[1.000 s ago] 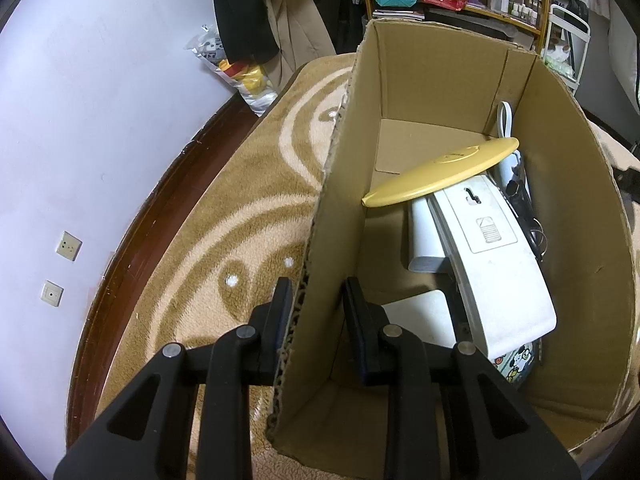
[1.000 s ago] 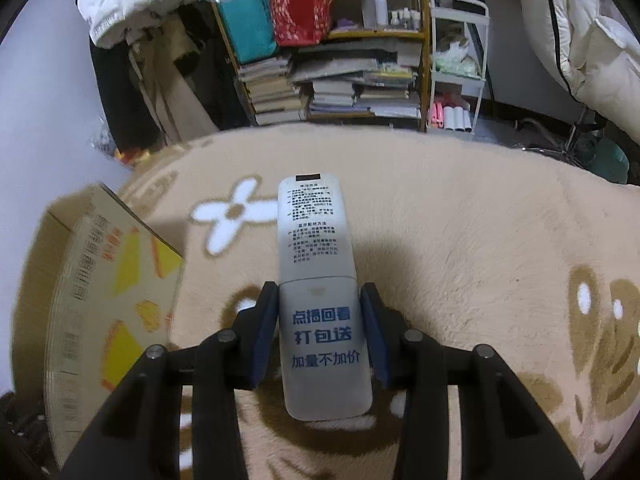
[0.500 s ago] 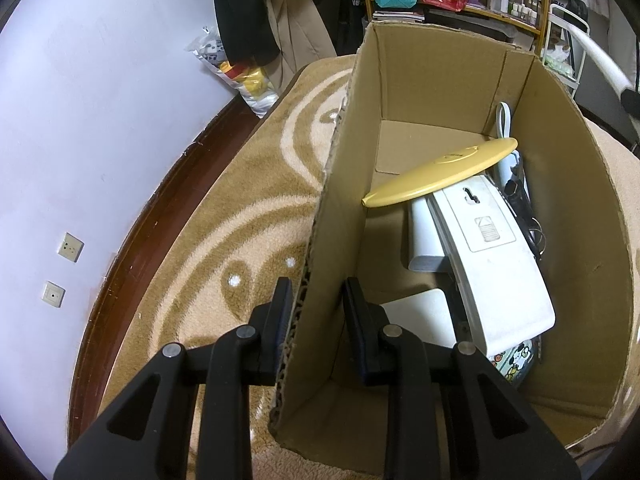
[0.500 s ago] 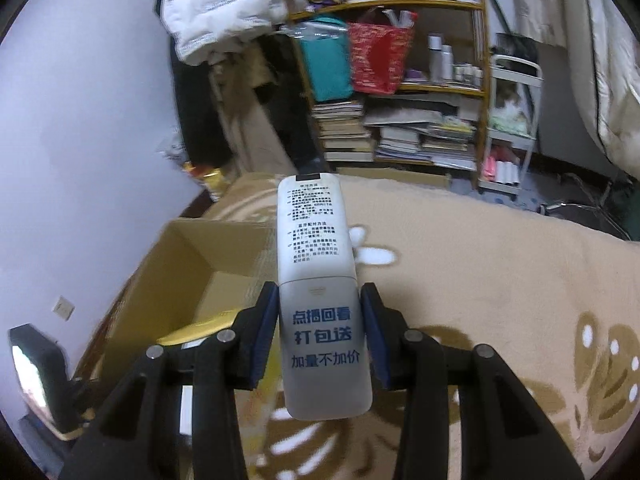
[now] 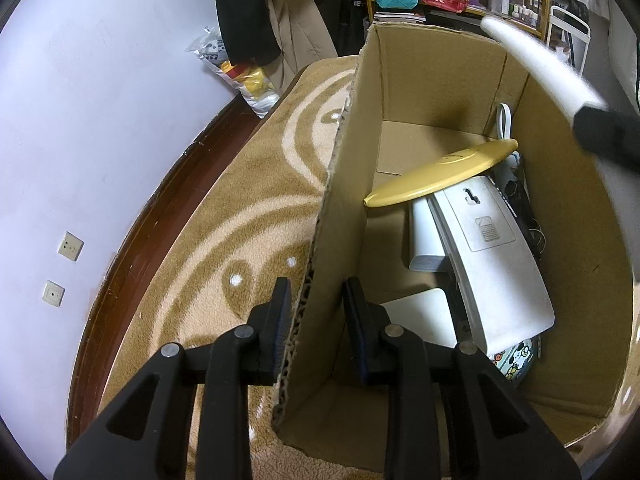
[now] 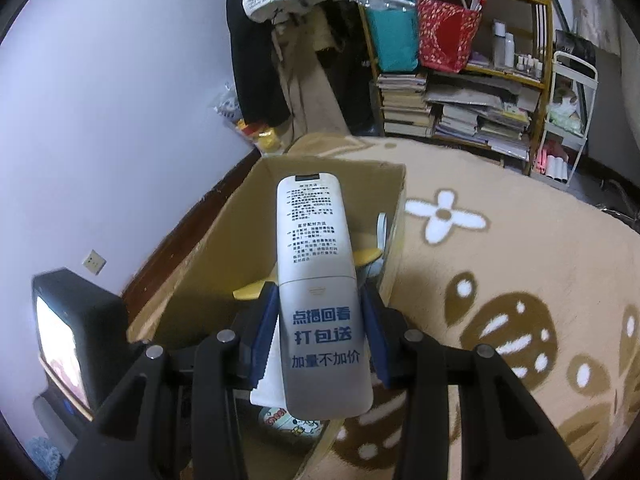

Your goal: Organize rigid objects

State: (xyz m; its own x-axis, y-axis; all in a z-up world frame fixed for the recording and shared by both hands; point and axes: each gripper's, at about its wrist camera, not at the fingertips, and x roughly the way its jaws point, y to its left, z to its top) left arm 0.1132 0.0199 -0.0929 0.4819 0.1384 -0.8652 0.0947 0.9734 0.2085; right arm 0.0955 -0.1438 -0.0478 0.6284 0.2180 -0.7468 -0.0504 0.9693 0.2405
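My left gripper [image 5: 316, 300] straddles the near left wall of an open cardboard box [image 5: 400, 92], one finger outside and one inside, shut on that wall. The box holds a yellow oval disc [image 5: 444, 172], a white device [image 5: 492, 264], a white flat block [image 5: 420, 316] and a cartoon-printed item [image 5: 516, 356]. My right gripper [image 6: 320, 312] is shut on a white remote [image 6: 314, 232] with printed text, held above the box [image 6: 224, 240]. In the left wrist view the remote [image 5: 540, 60] shows as a blurred white bar over the box's right rim.
The box stands on a tan patterned carpet [image 6: 500, 280] near a lilac wall [image 5: 100, 120] with dark skirting. A crowded bookshelf [image 6: 460, 112], hanging clothes [image 6: 256, 60] and a plastic bag [image 5: 240, 76] stand behind. A black device with a lit screen [image 6: 60, 332] sits at the left.
My right gripper has carried the remote leftward from over the carpet to above the box. The remote has come into the left wrist view. The left gripper has stayed on the box wall.
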